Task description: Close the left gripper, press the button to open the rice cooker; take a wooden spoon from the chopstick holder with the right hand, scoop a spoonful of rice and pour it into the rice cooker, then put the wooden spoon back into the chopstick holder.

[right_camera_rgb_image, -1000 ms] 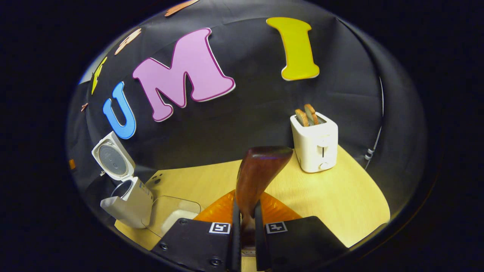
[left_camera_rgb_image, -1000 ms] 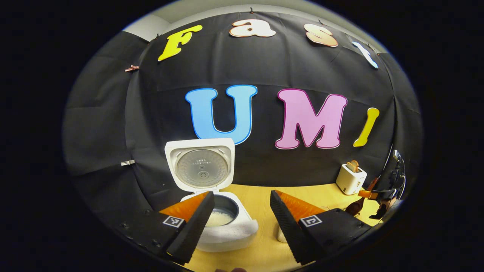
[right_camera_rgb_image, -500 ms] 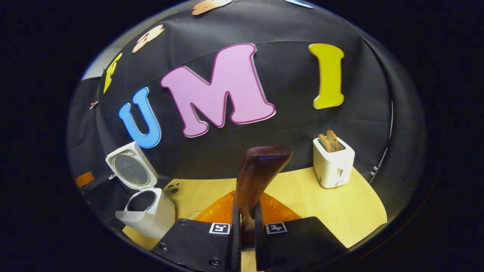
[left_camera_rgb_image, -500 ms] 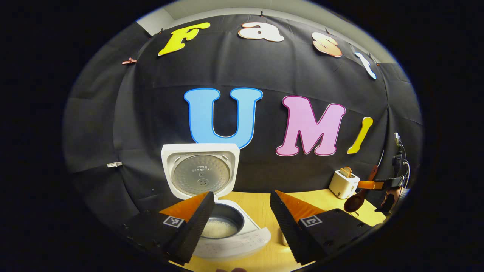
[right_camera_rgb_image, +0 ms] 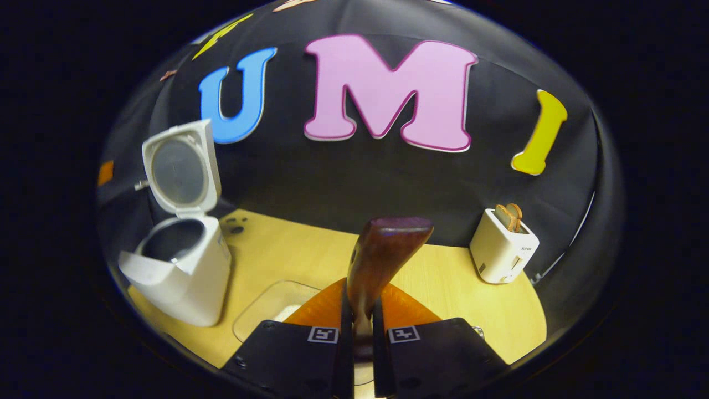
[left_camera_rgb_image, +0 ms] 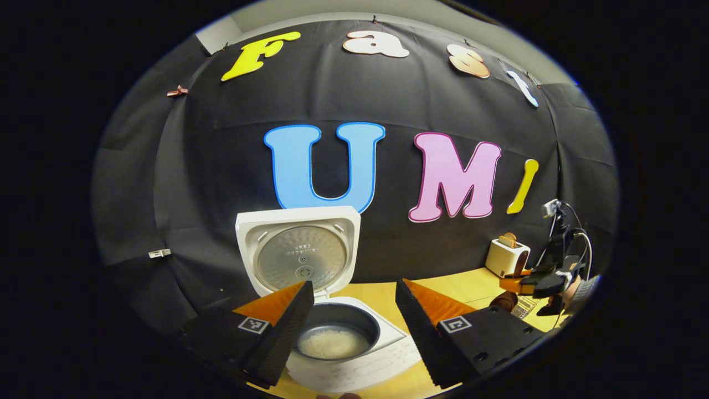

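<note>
Wooden spoon (right_camera_rgb_image: 382, 260) | upright, bowl up | clamped by right gripper (right_camera_rgb_image: 358, 354)

Each gripper, left gripper (left_camera_rgb_image: 352, 324) and right gripper (right_camera_rgb_image: 358, 343), has a dark screw-studded body with a square black-and-white marker beside each wedge-shaped finger.

The left gripper view sat low and close over the open rice cooker (left_camera_rgb_image: 332, 310), facing the booth's back wall, with the toaster (left_camera_rgb_image: 505, 256) far off at its right edge. The right gripper view looked from farther right and higher, tilted down across the wooden table (right_camera_rgb_image: 288, 260) toward that same wall. Both shared the cooker (right_camera_rgb_image: 183, 260), the toaster (right_camera_rgb_image: 501, 249) and the tabletop between them.
</note>
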`<state>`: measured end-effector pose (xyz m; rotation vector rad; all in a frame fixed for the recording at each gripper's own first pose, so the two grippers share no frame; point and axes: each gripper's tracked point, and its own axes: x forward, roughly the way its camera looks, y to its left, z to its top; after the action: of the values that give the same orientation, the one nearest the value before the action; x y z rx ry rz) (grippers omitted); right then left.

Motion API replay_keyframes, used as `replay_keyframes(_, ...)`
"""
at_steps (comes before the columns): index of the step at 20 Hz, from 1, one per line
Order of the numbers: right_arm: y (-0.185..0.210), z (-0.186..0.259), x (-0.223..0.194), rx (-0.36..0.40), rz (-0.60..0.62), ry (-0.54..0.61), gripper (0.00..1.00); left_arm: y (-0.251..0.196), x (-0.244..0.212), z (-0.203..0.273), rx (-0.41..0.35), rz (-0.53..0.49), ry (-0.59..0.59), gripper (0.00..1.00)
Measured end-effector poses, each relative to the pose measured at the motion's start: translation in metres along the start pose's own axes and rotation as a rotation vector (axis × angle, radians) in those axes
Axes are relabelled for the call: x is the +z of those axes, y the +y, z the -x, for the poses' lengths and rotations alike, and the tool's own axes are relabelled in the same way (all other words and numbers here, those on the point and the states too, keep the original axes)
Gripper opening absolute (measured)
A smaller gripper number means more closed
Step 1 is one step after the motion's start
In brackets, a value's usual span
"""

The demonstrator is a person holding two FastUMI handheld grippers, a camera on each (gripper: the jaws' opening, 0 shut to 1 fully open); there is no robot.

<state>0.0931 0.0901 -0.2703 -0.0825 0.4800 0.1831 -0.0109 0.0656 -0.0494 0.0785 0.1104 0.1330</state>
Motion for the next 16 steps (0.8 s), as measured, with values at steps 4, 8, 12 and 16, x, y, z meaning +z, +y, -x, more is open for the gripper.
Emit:
replay_keyframes(4, 0.008, -0.025, -0.037, -0.075, 0.089, 0.086, 0.18, 0.002, -0.01, -0.001, 0.003, 0.02, 0.027, 0.96)
replay_keyframes(8, 0.032, -0.041, -0.059, -0.057, -0.043, 0.155, 0.18, 0.008, -0.012, -0.004, 0.019, 0.02, 0.032, 0.96)
replay_keyframes(12, 0.06, -0.046, -0.056, 0.011, -0.356, 0.178, 0.18, 0.01, -0.01, -0.007, 0.029, 0.029, 0.031, 0.96)
replay_keyframes(16, 0.055, -0.05, -0.059, 0.042, -0.627, 0.201, 0.18, 0.011, -0.008, -0.009, 0.031, 0.03, 0.024, 0.96)
